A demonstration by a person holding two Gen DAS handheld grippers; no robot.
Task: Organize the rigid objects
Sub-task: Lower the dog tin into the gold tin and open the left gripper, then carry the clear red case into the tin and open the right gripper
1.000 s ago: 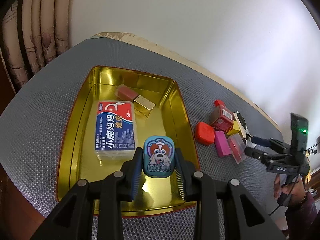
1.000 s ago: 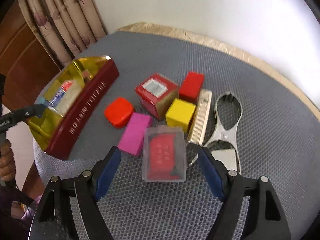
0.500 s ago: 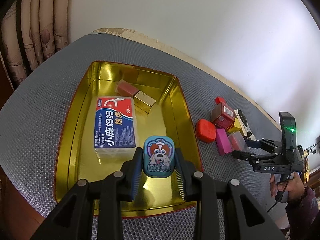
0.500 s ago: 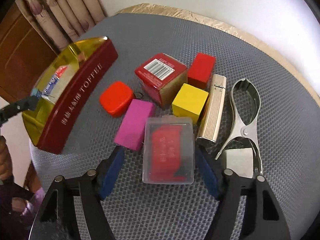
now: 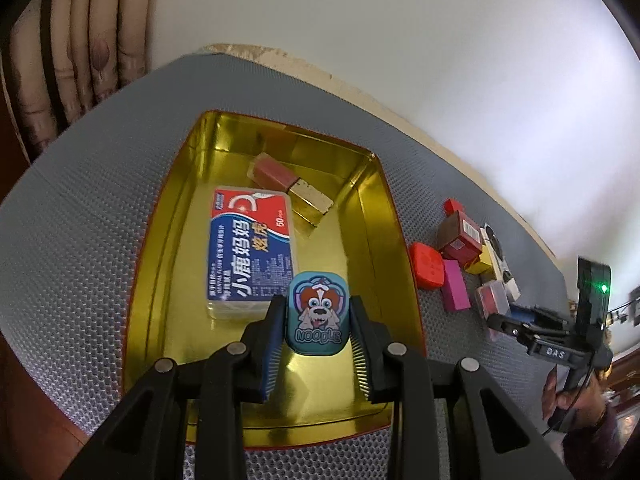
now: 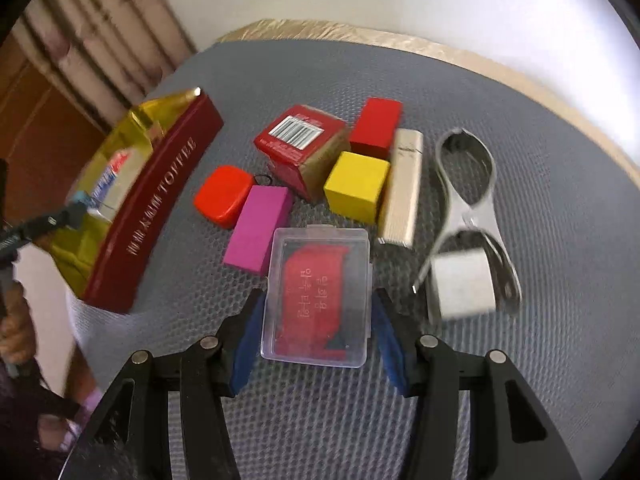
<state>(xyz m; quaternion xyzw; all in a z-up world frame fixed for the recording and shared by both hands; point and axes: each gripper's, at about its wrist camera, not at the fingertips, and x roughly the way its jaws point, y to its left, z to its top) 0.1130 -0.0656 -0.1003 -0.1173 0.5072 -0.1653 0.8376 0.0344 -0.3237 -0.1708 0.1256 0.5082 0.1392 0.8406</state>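
Over the gold tin (image 5: 384, 216), the left gripper (image 5: 318, 320) pinches a small teal case with a dog picture (image 5: 318, 312). On the grey mesh mat (image 6: 540, 208), the right gripper (image 6: 316, 332) has just been closing its jaws around the clear plastic box (image 6: 318, 294); the 2 blue pads look at its sides, but I cannot tell if they press. I think the grip should stay centred and square, because the smooth hard walls may slip. Near it lie 1 yellow cube (image 6: 356, 186) and 1 magenta block (image 6: 258, 234).
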